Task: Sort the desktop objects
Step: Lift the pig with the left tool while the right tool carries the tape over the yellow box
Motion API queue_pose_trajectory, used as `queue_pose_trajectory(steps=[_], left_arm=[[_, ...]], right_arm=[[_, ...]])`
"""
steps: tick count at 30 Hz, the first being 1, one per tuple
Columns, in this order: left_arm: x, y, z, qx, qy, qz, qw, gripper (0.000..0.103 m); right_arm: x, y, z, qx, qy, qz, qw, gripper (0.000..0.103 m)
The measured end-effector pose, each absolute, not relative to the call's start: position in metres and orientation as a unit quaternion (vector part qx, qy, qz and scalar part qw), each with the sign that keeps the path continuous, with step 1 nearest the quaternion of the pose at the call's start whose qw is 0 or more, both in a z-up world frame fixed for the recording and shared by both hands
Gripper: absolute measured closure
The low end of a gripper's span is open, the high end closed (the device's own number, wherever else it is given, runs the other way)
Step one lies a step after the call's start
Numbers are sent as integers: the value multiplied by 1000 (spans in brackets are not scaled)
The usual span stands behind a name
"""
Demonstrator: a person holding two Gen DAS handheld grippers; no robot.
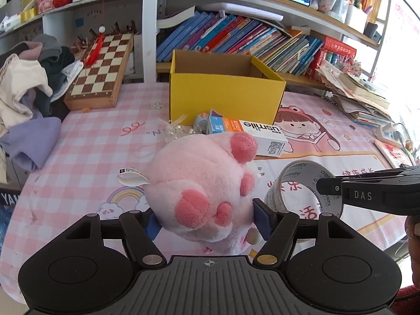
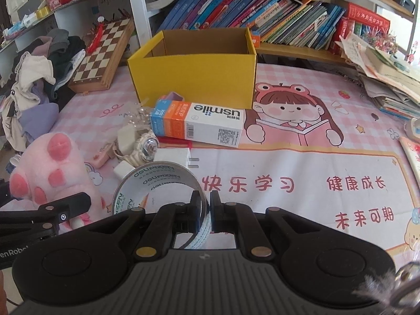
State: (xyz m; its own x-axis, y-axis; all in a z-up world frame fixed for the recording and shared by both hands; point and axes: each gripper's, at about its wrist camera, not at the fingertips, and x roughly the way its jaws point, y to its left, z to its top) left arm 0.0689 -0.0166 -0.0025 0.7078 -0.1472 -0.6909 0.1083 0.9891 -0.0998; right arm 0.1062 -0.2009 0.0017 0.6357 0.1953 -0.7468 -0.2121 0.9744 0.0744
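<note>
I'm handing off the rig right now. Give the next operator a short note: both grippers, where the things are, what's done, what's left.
Left gripper: shut on the pink paw plush, held above the table.
Right gripper: fingers pinch the wall of the tape roll.
Yellow box: open at the back of the table; nothing seen inside from here.
Left on the table in front of the box: usmile carton, watch, white charger.
Done: two items gripped. Left: probably box them, then the rest.

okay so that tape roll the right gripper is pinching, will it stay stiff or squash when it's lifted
The tape roll looks like a thin, nearly empty ring, so it's probably light and may flex. The right gripper pinches only its wall, so it could swing. Set on edge, it would likely roll.
</note>
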Motion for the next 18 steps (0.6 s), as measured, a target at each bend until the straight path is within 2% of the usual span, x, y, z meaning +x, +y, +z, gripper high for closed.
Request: queue_pose_trajectory(steps=[10, 18], left_arm=[[69, 8, 14, -20, 364, -105, 925, 33], [87, 19, 38, -5, 343, -132, 930, 33]], right_arm=[[98, -186, 20, -22, 393, 106, 913, 96], [124, -201, 46, -27, 376, 125, 918, 96]])
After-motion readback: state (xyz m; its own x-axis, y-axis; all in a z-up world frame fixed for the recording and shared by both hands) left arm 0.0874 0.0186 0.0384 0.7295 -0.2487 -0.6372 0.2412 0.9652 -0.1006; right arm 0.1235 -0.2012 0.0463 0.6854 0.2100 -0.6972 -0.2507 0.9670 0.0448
